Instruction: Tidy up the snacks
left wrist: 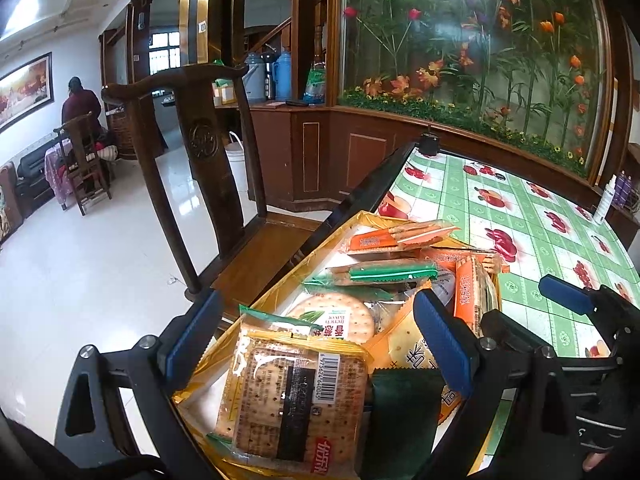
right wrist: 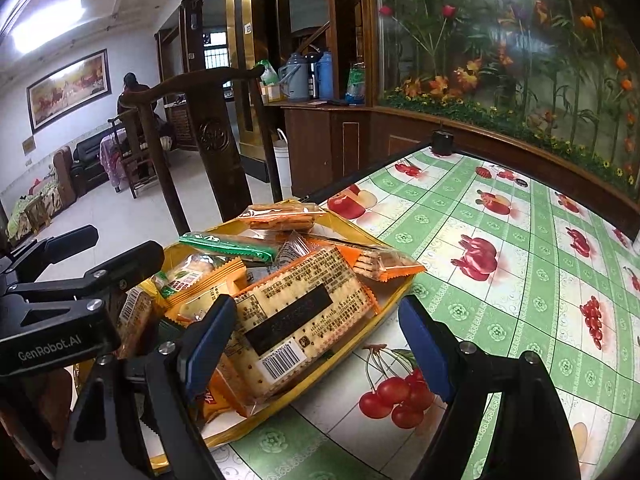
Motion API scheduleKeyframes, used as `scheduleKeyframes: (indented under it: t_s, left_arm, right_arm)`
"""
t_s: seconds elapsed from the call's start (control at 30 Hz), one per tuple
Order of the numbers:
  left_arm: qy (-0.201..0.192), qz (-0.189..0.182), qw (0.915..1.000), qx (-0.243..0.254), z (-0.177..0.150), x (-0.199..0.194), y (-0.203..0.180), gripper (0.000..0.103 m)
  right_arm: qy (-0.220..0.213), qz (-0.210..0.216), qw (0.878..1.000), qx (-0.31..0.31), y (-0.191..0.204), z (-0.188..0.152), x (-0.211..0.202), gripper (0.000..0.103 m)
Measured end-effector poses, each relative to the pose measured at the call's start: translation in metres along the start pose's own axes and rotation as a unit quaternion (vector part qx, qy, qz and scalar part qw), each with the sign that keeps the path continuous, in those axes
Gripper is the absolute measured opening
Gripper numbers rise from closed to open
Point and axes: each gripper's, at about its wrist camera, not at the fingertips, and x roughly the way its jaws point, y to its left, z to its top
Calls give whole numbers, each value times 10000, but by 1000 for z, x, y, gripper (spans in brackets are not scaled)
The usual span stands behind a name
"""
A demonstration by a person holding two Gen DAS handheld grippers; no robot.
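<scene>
Hovering over the near-left corner of the worktop (right wrist: 500,248), with its green-checked, fruit-printed cloth, I hold both claws low and close to one heap. My left claw (left wrist: 316,344) is spread wide, and between its blue pads lies a clear-wrapped square cracker pack with a barcode label (left wrist: 298,396), but neither pad touches it. That pack sits at the near end of the shallow gold-rimmed tray (left wrist: 280,280), which stands at the very edge, beside a dark carved wooden chair (left wrist: 200,136).

Further in, a green-striped long biscuit packet (left wrist: 392,272) and orange-striped long biscuit packets (left wrist: 400,236) lie crosswise on top of a round cracker pack (left wrist: 332,314). All the snacks I can see are in the tray, piled rather than lined up; I judge this fits either a load just gathered or one waiting to be sorted.

My right claw (right wrist: 316,340) is also spread wide, one pad over a large flat cracker pack with printed text and a black band (right wrist: 304,312), the other over bare cloth. It grips nothing.
</scene>
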Motion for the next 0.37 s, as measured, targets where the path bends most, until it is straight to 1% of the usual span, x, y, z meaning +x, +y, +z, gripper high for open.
scheduleKeyframes:
  t_s: [0.07,0.23,0.37]
  left_arm:
    - [7,-6,10000,-9,0,0,1,96]
    - [-60,121,9999,34,-1,1,1,96]
    - [-27,131,9998,113,1,2,-6,96]
  right_arm:
    - [4,6,10000,-6,0,0,1,83]
    - [17,7,10000,-56,2,-1,1,83]
    - [46,12,10000,-62,1,-1,1,83]
